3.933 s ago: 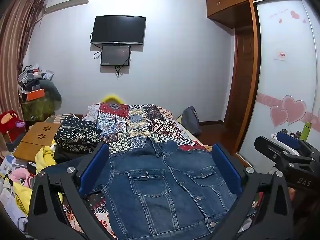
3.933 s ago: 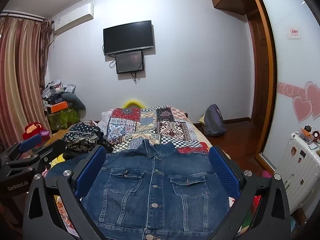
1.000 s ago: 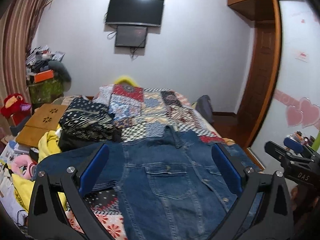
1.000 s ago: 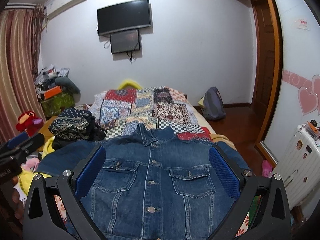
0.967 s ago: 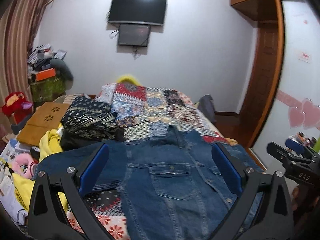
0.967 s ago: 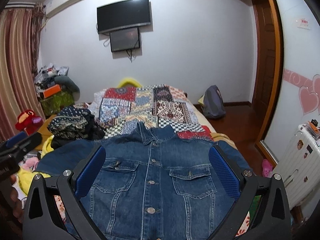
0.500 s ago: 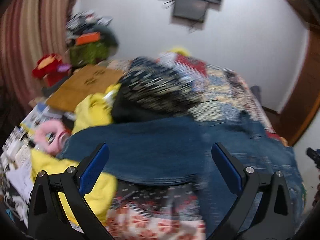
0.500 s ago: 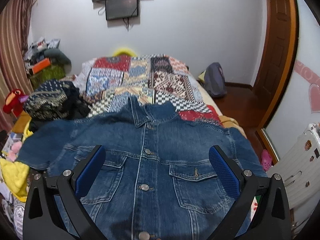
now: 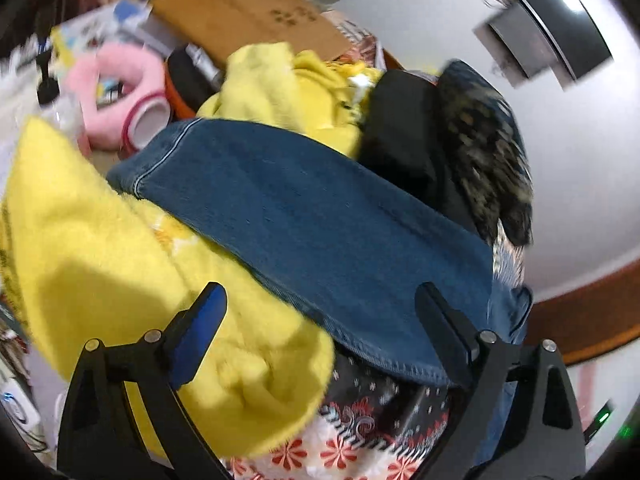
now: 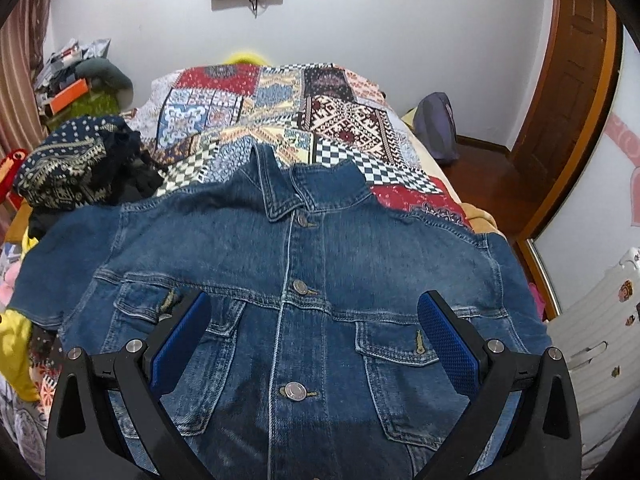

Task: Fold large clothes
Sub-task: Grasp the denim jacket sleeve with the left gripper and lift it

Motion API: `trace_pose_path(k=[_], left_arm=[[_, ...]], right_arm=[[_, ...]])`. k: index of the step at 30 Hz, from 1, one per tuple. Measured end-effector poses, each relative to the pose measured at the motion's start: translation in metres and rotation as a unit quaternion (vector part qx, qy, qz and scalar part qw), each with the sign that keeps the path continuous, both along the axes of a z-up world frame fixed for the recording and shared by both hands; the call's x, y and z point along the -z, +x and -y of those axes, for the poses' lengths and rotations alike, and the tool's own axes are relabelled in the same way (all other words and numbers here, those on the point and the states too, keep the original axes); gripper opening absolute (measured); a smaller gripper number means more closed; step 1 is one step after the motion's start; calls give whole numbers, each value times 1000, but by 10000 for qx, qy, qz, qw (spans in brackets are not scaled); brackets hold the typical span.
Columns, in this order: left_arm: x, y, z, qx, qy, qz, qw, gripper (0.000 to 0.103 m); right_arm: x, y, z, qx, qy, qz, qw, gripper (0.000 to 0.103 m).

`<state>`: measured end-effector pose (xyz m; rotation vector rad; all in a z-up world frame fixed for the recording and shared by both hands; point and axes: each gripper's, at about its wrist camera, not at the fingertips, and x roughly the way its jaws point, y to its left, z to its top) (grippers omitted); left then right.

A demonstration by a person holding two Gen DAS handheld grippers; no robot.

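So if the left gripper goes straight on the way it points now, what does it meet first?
Most likely the denim jacket's sleeve, near its lower hem beside the yellow garment. The left gripper is closing, with nothing between its fingers yet; depth is unclear.

The patchwork-covered bed carries a denim jacket (buttoned, apparently flat).

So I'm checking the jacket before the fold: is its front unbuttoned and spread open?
No, the denim jacket lies front-up on the patchwork quilt with its placket closed and its buttons done up.

Both wrist views downward, sharing denim jacket
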<state>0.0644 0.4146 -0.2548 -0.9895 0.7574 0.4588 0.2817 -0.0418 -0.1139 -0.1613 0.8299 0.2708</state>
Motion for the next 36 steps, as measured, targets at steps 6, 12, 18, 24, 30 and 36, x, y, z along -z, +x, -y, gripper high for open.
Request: trace_pose_path(k=[6, 12, 18, 24, 30, 36], left_arm=[[34, 8, -39, -391, -491, 4, 9980, 77], [43, 23, -49, -507, -45, -361, 9981, 57], [27, 33, -41, -557, 892, -922, 9902, 18], [-33, 38, -16, -323, 1636, -575, 9843, 11], [-116, 55, 31, 222, 2348, 144, 9717, 8], [-190, 93, 108, 997, 3010, 751, 9454, 8]], right_arm=[[5, 6, -5, 30, -136, -133, 9998, 102], [8, 12, -6, 63, -168, -246, 9995, 102], [6, 15, -4, 64, -145, -248, 9996, 102], [-3, 15, 1, 62, -165, -107, 9998, 102], [-13, 16, 14, 48, -56, 59, 10000, 102], [-20, 20, 29, 38, 44, 204, 9998, 102]])
